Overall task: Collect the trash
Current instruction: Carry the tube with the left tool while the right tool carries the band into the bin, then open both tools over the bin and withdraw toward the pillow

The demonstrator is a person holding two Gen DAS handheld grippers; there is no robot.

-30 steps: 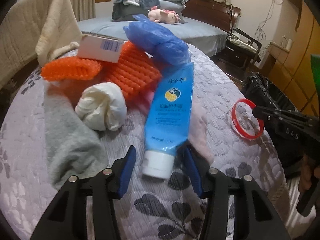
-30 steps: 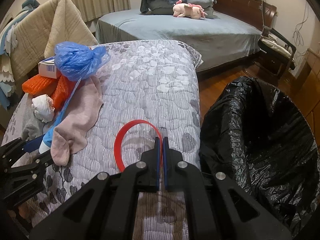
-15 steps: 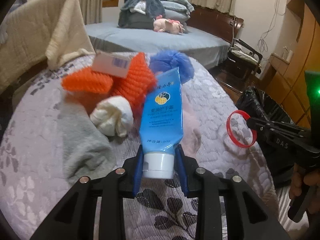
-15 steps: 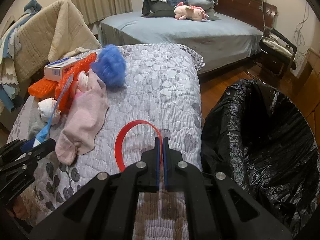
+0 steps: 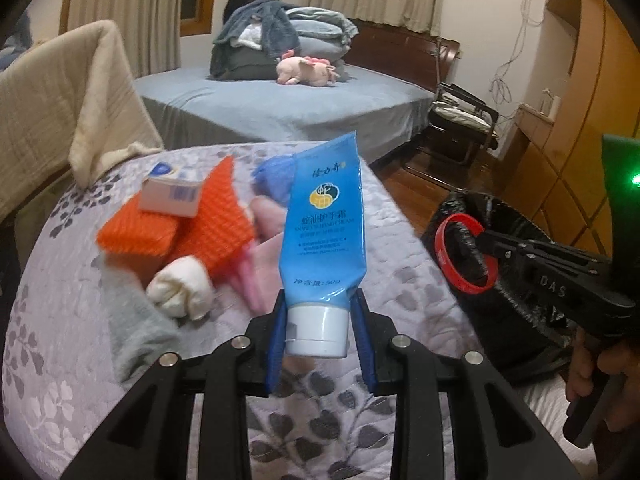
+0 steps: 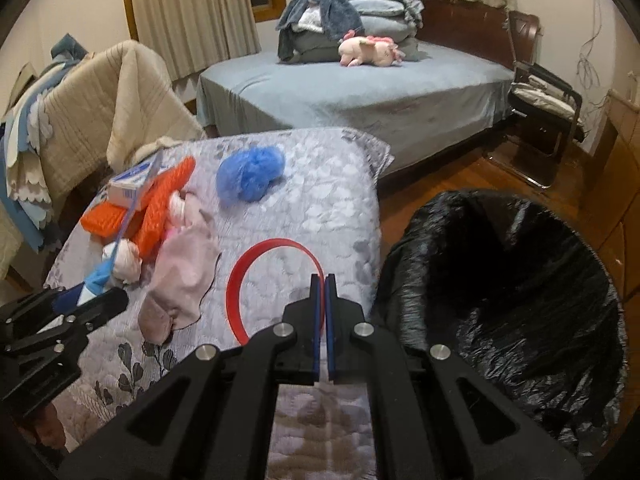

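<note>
My left gripper (image 5: 320, 334) is shut on the white cap end of a blue hand-cream tube (image 5: 324, 224) and holds it upright above the quilted mattress (image 5: 72, 360). It also shows at the left of the right wrist view (image 6: 86, 294). My right gripper (image 6: 324, 280) is shut on a thin red ring (image 6: 240, 280), held above the mattress edge, next to the black trash bag (image 6: 520, 280). In the left wrist view the ring (image 5: 444, 254) hangs at the bag's rim (image 5: 500, 208).
On the mattress lie orange foam netting (image 5: 212, 228), a small box (image 5: 172, 196), a white wad (image 5: 180, 292), a pink sock (image 6: 180, 272), a grey cloth (image 5: 136, 332) and a blue plastic bag (image 6: 250, 174). A bed (image 6: 360, 92) and a chair (image 6: 540, 108) stand behind.
My left gripper closed on the blue tube and lifted it upright off the mattress. My right gripper carried the red ring up and toward the trash bag. The blue bag rolled away.
</note>
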